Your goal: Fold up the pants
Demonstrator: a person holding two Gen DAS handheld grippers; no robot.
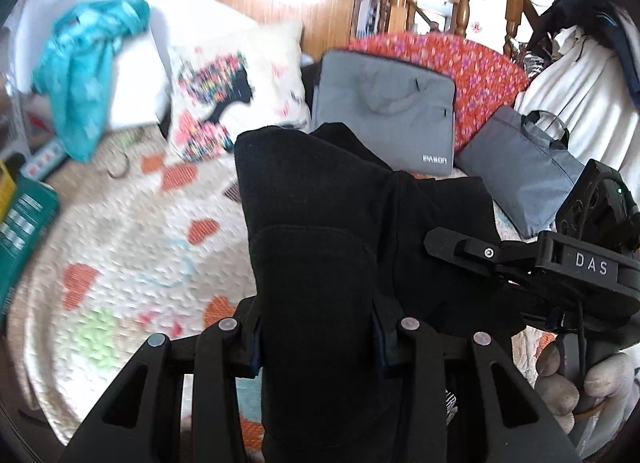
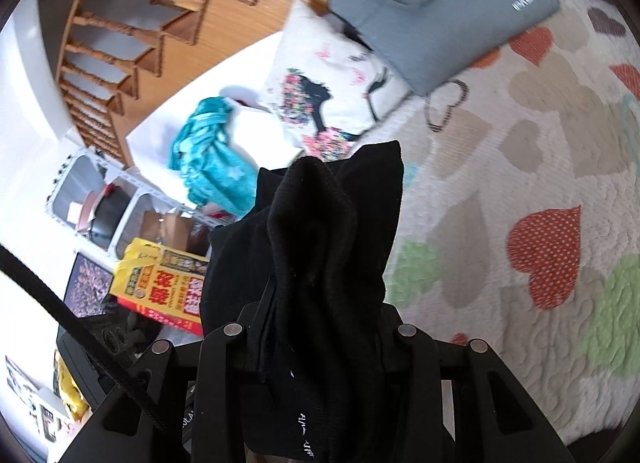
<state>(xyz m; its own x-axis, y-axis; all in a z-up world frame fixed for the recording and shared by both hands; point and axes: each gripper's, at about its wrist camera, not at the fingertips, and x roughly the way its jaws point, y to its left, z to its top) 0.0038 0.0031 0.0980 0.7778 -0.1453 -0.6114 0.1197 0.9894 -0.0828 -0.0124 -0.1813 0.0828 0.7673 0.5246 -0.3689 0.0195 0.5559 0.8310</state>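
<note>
The black pants (image 1: pixel 320 247) hang bunched over my left gripper (image 1: pixel 318 339), whose jaws are closed on the cloth; a pocket outline shows on the fabric. My right gripper (image 1: pixel 472 253) shows in the left wrist view at the right, clamped on the pants' edge, with a gloved hand below it. In the right wrist view the black pants (image 2: pixel 324 263) drape in folds over the right gripper (image 2: pixel 320 339), which is shut on them. The fingertips are hidden under the cloth in both views. The pants are held above a white quilt with hearts (image 2: pixel 520 191).
On the quilt (image 1: pixel 120 247) lie a white printed cushion (image 1: pixel 236 91), a grey laptop bag (image 1: pixel 384 103), a second grey bag (image 1: pixel 520 171) and a red floral pillow (image 1: pixel 472 63). A teal cloth (image 1: pixel 88 71) lies at the left. A wooden staircase (image 2: pixel 120 43) and a yellow box (image 2: pixel 160 287) stand beside the bed.
</note>
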